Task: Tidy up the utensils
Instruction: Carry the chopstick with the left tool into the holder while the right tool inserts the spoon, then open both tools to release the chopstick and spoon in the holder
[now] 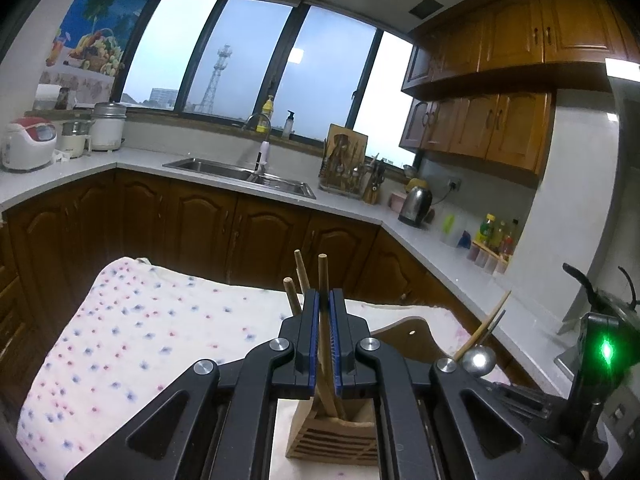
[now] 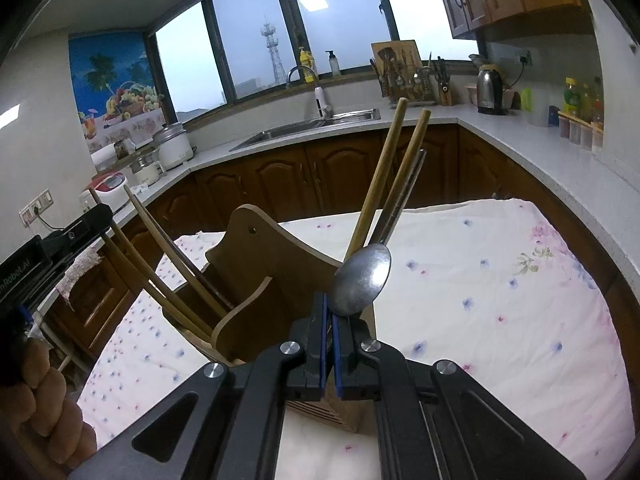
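A wooden utensil holder stands on the flowered cloth. My left gripper is shut on a wooden chopstick whose lower end is in the holder; two more chopsticks stand behind it. My right gripper is shut on the handle of a metal spoon, bowl up, above the holder's right compartment. The spoon also shows in the left wrist view. Wooden chopsticks and a metal one lean in that compartment. More chopsticks lean in the left compartment.
The holder stands on a table with a white flowered cloth. Behind is an L-shaped kitchen counter with a sink, a kettle, rice cookers and bottles.
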`<state>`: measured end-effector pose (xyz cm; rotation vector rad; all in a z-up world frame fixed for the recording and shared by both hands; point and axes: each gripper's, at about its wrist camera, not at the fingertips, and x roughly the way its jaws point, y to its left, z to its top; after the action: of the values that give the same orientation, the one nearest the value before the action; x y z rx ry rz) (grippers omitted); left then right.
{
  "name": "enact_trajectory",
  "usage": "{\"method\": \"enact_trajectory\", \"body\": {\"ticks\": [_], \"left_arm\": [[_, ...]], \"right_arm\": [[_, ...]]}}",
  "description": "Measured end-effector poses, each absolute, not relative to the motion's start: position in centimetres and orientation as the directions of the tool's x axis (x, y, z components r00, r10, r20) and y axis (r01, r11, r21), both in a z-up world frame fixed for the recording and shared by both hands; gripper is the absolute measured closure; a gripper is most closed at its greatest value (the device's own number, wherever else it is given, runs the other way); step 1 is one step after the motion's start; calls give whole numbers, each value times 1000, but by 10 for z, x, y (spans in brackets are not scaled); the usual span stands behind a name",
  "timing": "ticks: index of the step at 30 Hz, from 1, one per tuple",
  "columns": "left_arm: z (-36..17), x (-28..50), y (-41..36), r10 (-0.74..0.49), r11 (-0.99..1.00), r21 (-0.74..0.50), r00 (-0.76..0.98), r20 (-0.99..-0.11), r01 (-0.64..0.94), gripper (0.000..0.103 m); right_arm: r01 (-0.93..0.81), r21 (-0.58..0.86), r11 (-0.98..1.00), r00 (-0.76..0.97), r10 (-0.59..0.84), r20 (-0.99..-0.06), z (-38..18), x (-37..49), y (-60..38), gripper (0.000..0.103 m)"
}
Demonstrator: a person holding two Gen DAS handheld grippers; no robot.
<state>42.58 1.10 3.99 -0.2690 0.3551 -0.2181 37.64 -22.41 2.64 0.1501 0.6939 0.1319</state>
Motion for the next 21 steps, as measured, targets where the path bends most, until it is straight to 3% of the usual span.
{"method": "enact_trajectory", "body": {"ticks": [13, 17, 19, 21], "left_arm": [[50, 426, 8, -259, 944, -288, 900, -350, 160, 97], [55, 421, 6, -263, 942, -290, 904, -336, 166, 85], [59, 417, 4, -254, 947, -275, 910, -328, 165, 80], [61, 413, 3, -257, 947, -270, 911, -322, 172, 69]], "right_arm": [[-64, 191, 979, 769, 171, -616, 30, 372, -230, 94], [-64, 194, 979, 776, 171, -607, 33, 366, -231, 86], [-61, 193, 979, 781, 167, -602, 35, 363, -232, 75], [-57, 187, 981, 784, 160, -600, 36, 361, -232, 72]]}}
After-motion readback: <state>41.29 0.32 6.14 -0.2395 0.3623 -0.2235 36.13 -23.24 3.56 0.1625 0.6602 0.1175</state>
